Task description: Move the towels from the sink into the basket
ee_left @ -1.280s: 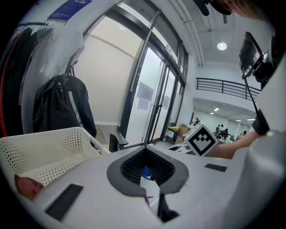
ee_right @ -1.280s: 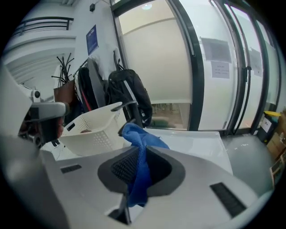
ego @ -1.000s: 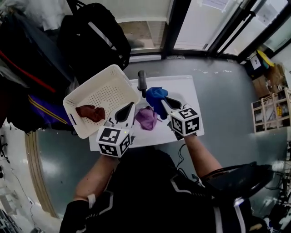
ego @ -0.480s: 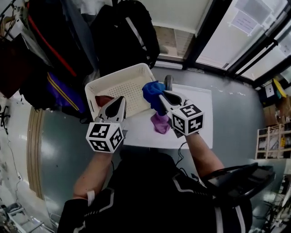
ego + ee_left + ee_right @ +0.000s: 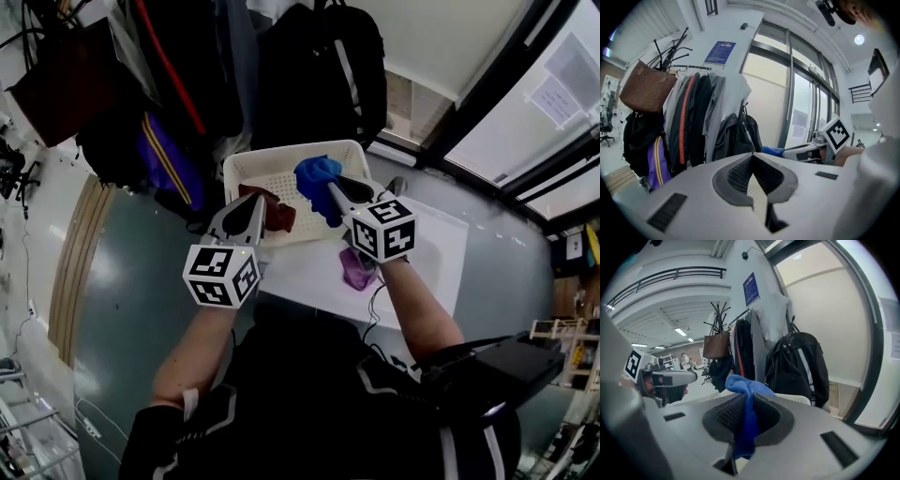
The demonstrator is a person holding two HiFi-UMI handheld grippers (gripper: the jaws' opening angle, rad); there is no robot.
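Clamped on the blue towel (image 5: 317, 176), the right hand-held gripper (image 5: 330, 191) had carried it from the sink (image 5: 439, 246) to over the basket (image 5: 246, 169), seemingly ready for release; the left hand-held gripper (image 5: 247, 208) was closed and empty.

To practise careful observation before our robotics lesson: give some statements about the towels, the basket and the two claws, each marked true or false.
1. The right claw is clamped on a blue towel. True.
2. The basket is empty. False: a red-brown towel lies in it.
3. A purple towel lies in the sink. True.
4. The left claw holds a towel. False: it is shut, with nothing in it.
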